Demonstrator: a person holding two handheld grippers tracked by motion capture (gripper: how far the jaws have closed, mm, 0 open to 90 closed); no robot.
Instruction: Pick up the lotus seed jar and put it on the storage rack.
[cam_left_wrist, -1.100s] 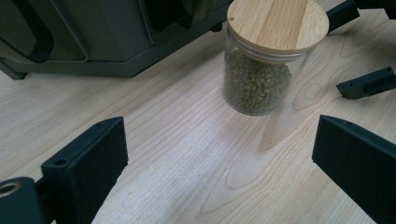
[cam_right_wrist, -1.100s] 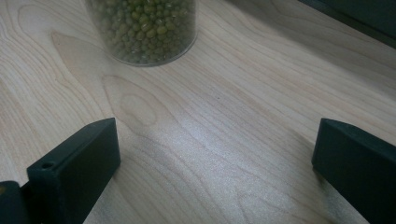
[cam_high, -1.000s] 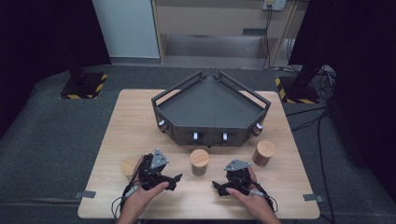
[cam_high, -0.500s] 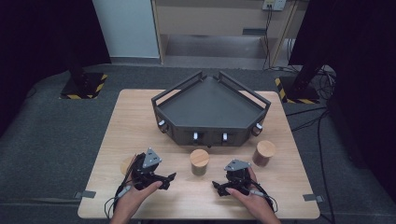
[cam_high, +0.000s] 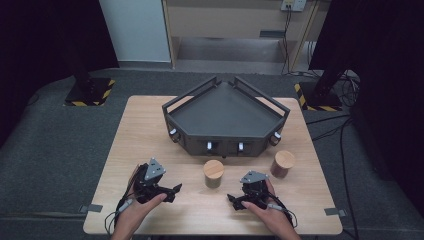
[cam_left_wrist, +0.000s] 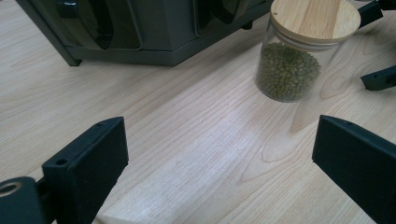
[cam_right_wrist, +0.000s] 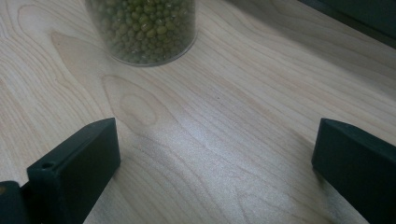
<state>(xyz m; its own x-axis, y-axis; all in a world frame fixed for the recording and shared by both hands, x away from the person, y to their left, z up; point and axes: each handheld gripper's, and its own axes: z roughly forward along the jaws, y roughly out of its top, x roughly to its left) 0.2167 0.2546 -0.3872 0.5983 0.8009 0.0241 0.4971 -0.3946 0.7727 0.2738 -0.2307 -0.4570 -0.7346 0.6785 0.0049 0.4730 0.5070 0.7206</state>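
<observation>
Green beans in jar (cam_left_wrist: 288, 60) seen from left gripper (cam_high: 159, 189), shifted rightward; both jaws wide, right gripper (cam_high: 246, 200) included.

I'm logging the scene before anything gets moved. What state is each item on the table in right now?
Jar of green beans: upright, wooden lid on, free of both grippers.
Right jar: upright, wooden lid on, contents unclear.
Dark tray: empty, sitting flat on the table.
Left gripper: open, holding nothing.
Right gripper: open, holding nothing.
</observation>
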